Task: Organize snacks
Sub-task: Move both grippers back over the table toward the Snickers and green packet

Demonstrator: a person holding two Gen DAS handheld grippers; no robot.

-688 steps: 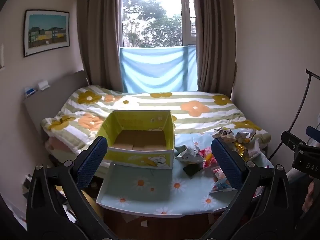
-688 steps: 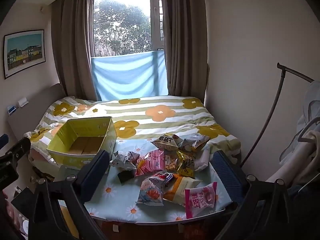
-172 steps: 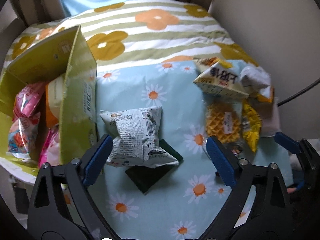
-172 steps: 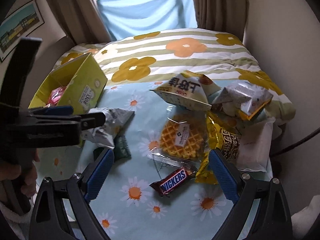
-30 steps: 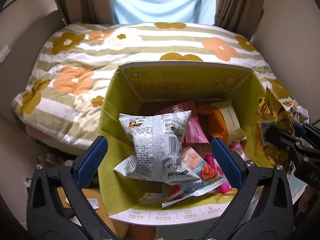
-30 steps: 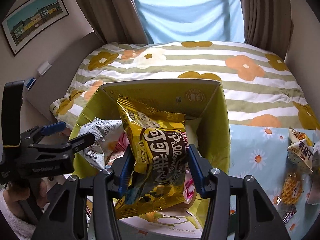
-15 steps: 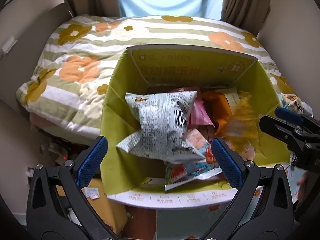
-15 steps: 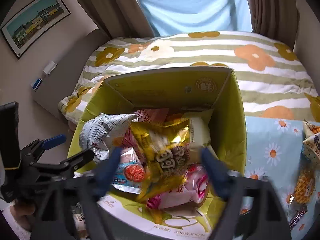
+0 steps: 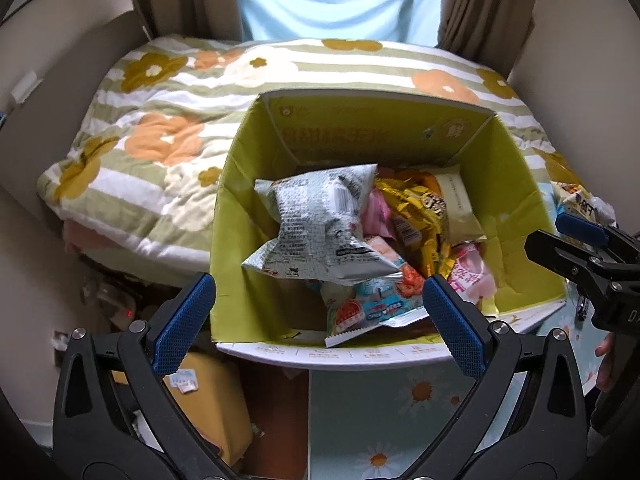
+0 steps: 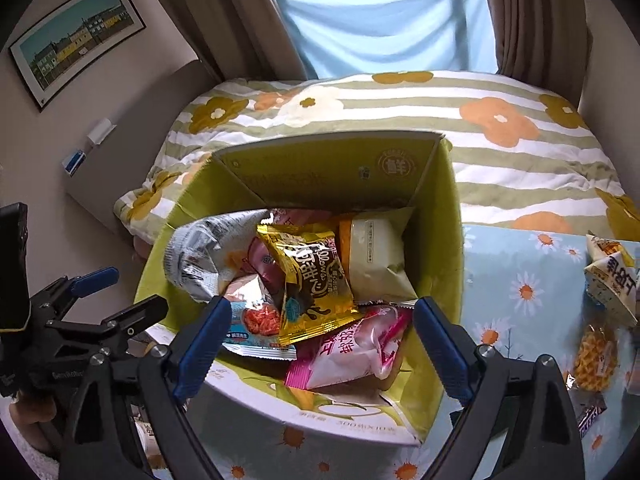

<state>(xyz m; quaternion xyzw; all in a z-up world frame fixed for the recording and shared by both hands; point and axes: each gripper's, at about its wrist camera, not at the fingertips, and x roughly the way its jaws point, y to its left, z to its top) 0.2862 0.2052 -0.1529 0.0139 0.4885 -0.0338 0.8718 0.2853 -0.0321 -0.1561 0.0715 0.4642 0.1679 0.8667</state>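
Snacks fill the yellow-green box [image 9: 516, 184], which sits on the daisy-cloth table [image 9: 360, 412] by the bed [image 9: 160, 120]. Left view: grey-white bag [image 9: 320, 224] on top w/ gold bag [image 9: 416, 208] beside it; left gripper [image 9: 316, 312] wide, nothing betw. jaws, near the box's front rim.

Right view: gold bag [image 10: 312, 280] lies flat atop a pink pack [image 10: 352, 348] inside box [image 10: 444, 248]; right gripper [image 10: 320, 340] spread wide, empty. More snacks, e.g. waffle pack [image 10: 592, 352], right of box on table [image 10: 512, 264].
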